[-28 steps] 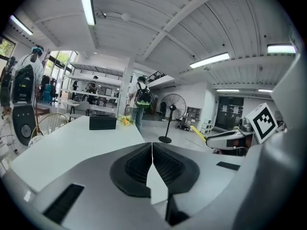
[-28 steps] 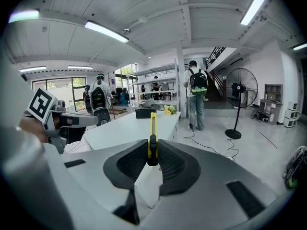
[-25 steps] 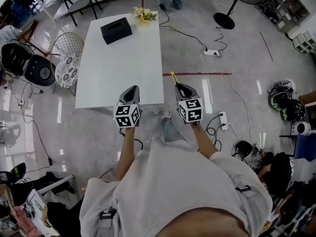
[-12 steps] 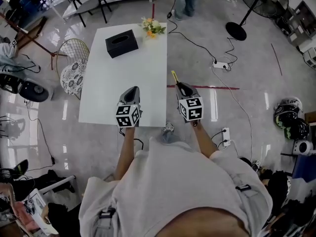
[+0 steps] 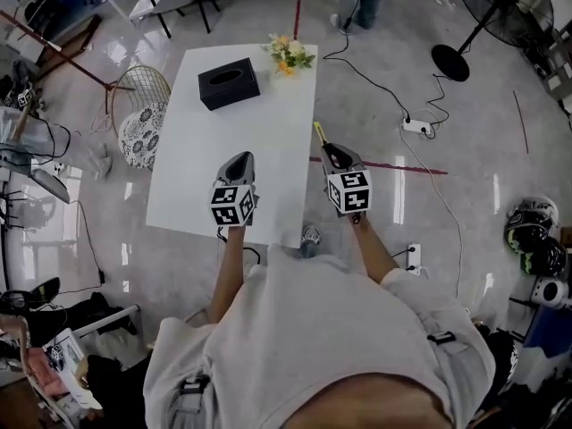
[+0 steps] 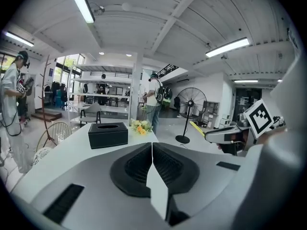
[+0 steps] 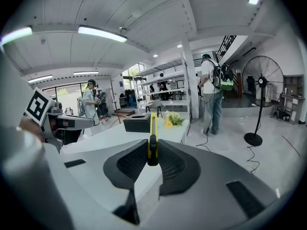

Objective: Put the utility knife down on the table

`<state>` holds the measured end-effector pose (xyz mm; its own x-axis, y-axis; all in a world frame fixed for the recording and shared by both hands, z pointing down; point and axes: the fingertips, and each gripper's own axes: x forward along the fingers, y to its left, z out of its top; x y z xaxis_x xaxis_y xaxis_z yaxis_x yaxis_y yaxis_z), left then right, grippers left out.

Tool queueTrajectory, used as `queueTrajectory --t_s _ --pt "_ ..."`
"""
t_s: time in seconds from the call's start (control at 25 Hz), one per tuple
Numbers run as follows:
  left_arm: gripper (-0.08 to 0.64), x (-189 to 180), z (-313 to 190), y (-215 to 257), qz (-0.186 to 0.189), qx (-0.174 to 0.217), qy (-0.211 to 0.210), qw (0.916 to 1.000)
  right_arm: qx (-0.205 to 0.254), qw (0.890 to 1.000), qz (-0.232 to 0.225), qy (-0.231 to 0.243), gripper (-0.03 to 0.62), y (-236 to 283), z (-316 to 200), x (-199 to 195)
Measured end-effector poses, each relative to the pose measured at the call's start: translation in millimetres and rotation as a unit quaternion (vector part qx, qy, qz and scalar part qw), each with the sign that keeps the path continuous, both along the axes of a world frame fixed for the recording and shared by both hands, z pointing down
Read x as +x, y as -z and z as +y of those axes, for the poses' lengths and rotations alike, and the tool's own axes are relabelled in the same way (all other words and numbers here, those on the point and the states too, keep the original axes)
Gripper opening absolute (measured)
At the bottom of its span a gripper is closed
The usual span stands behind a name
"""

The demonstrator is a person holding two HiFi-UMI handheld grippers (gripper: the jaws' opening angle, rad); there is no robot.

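A yellow and black utility knife (image 7: pixel 152 138) stands clamped between the pads of my right gripper (image 7: pixel 152 152), its yellow end (image 5: pixel 319 133) sticking out ahead. That gripper (image 5: pixel 334 153) hovers just past the right edge of the white table (image 5: pixel 206 150), over the floor. My left gripper (image 5: pixel 238 163) is above the table's near part, jaws closed together with nothing between them (image 6: pixel 151 150). From the left gripper view the right gripper (image 6: pixel 225 134) shows at the right with the knife's tip ahead of it.
A black tissue box (image 5: pixel 229 84) and a small flower bunch (image 5: pixel 288 54) sit at the table's far end. A wire chair (image 5: pixel 141 105) stands left of the table. Cables and a power strip (image 5: pixel 416 126) lie on the floor at right, beside a standing fan (image 5: pixel 487 16).
Both grippers have moved forward towards the table; the left one is now over its near part, the right one alongside its right edge. The knife stays gripped.
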<state>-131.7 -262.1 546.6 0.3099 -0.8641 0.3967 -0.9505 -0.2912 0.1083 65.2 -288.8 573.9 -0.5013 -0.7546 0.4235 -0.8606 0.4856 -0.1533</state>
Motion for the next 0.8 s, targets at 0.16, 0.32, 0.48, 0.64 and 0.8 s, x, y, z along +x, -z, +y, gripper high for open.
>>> queueTrajectory --t_s 0.16,0.32,0.48,0.64,0.8 --pt "0.023 -2 -7 -8 -0.004 -0.011 0.005 0.9999 -0.010 1.000 -0.002 0.007 0.081 -9 -10 -4" --pt "0.023 -1 -14 -14 -0.005 -0.019 0.006 0.9998 -0.024 1.000 -0.004 0.010 0.081 -20 -13 -7" --pt "0.023 0 -20 -18 -0.004 -0.023 0.003 0.9997 -0.034 0.999 -0.002 0.012 0.081 -29 -15 -9" --pt "0.023 -3 -26 -23 0.002 -0.029 0.002 0.9996 -0.045 0.999 -0.001 0.010 0.081 -37 -12 -12" --pt "0.023 -4 -37 -27 0.009 -0.032 -0.007 0.9994 -0.055 0.998 0.005 0.002 0.081 -41 -12 -14"
